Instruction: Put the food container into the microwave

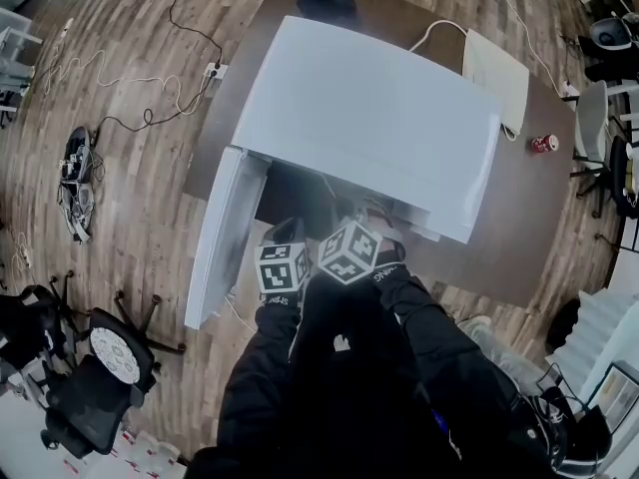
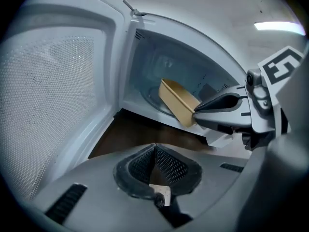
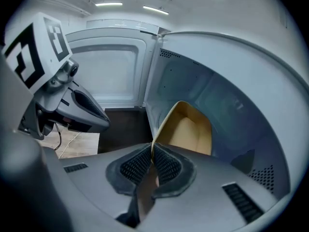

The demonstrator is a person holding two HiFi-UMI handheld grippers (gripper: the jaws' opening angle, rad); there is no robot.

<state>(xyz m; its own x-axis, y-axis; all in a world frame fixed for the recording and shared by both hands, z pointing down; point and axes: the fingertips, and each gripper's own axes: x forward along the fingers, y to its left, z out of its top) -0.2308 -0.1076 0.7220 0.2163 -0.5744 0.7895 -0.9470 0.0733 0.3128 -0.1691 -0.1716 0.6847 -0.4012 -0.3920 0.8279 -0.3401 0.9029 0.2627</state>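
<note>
Holding the food container [image 3: 190, 129] by its near rim, your right claw [image 3: 152, 152] is clenched on the thin tan wall; the container is tilted and lies partly inside the cavity of the white microwave [image 1: 369, 118], and whether it touches the cavity floor cannot be told. Your left claw [image 2: 154, 150] is clenched with nothing between its pads, just before the opening and beside the right claw, with the open door [image 2: 58, 81] at its left. Listed besides: brown surface [image 1: 519, 238] carrying the microwave, and a red can [image 1: 544, 144] near its edge.
</note>
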